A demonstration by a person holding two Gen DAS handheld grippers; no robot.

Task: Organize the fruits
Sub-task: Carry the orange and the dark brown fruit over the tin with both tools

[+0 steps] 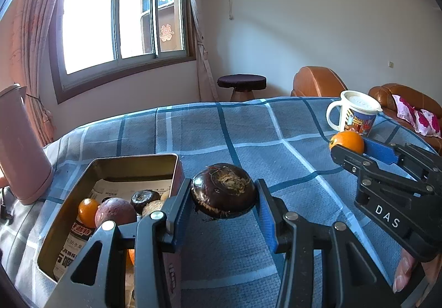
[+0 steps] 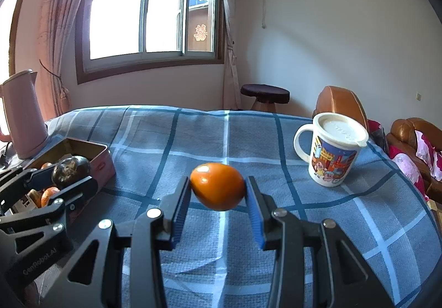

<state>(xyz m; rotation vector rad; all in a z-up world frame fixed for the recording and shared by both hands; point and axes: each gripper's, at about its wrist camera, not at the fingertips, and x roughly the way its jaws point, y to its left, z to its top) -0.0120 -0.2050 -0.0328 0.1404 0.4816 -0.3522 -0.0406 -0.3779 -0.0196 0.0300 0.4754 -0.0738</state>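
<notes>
My left gripper [image 1: 224, 194] clamps a dark, rough-skinned fruit [image 1: 224, 191]; my right gripper [image 2: 218, 192] clamps a smooth orange kumquat [image 2: 217, 186], long axis spanning the pads. Both fruits hang above the cloth. The tin [image 1: 83, 178] lies left of both; the left gripper is just beside it, the right farther.

Tin [image 1: 132, 161] left on table [image 1: 276, 125], mug [image 1: 356, 114] right

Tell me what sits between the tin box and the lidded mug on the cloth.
Only bare blue checked cloth on the table between tin box and mug; the right wrist view shows that stretch.
</notes>
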